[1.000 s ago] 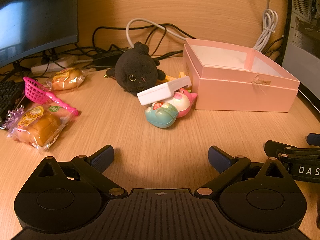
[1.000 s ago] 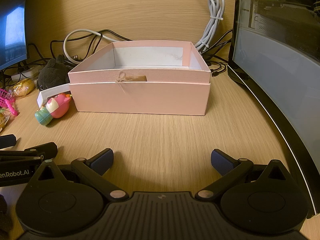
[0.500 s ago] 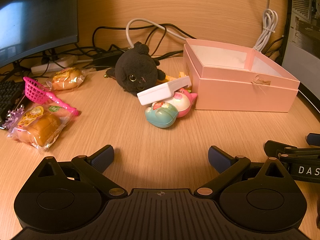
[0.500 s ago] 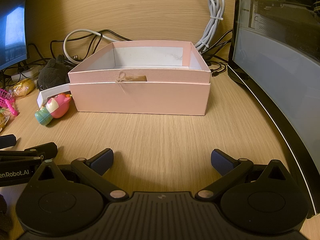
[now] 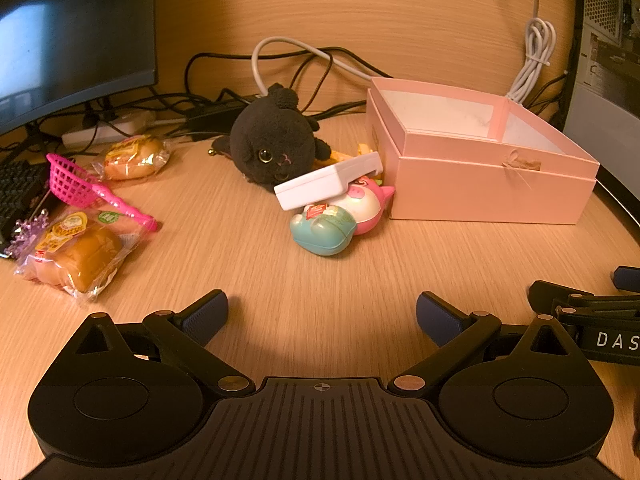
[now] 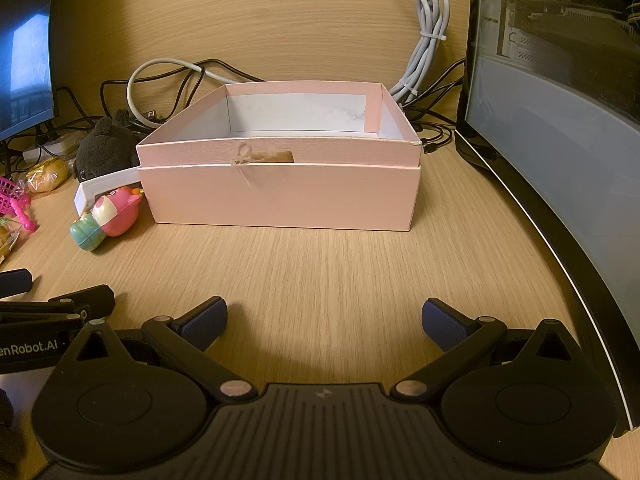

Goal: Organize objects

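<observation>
Wooden desk (image 5: 320,280), wood-grain back panel (image 5: 360,8). Curved monitor (image 5: 72,32) at left on its stand, black keyboard (image 5: 20,188) below it. White power strip (image 5: 104,130) behind, tangle of black cables (image 5: 224,100), looped grey cable (image 5: 280,46). Bundled white cord (image 6: 430,40) hangs on the panel. PC case (image 6: 560,60) with glass side at right.

A light wood-grain desk (image 5: 248,272) carried everything. On it sat an open pink box (image 5: 480,184), its inside bare as far as could be seen. Just left of the box lay a pink and teal toy (image 5: 340,220) with a white tray (image 5: 328,180) tilted on top, and a black plush (image 5: 272,148) behind. Farther left lay two wrapped buns (image 5: 76,254) (image 5: 134,158), a pink toy basket (image 5: 80,186) between them. Cables (image 5: 288,56) trailed along the back edge.
</observation>
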The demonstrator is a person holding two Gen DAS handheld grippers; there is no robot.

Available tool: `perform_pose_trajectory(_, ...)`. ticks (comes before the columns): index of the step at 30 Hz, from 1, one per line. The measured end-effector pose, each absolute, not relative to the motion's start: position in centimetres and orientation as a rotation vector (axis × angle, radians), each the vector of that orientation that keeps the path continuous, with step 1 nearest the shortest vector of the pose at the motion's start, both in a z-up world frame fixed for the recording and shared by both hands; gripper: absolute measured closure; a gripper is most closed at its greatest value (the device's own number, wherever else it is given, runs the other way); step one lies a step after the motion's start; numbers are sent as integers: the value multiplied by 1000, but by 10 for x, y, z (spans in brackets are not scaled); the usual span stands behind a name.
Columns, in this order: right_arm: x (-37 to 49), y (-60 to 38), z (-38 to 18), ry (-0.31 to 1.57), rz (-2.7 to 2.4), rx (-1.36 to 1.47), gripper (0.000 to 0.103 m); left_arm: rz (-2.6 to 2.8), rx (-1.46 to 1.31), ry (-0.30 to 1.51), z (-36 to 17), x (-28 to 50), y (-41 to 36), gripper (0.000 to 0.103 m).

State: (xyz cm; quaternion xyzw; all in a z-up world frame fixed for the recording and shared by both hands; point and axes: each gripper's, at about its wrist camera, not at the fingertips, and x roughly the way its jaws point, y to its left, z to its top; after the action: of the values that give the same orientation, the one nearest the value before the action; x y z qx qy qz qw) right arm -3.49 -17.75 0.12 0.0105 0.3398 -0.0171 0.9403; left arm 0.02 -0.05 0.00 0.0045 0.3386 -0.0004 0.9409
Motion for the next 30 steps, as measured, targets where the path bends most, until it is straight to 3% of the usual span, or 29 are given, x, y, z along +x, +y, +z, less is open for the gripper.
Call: perform_pose_trajectory(30, -35, -179, 3, 727, -6, 15, 0, 14, 6, 691, 0, 1, -3, 0)
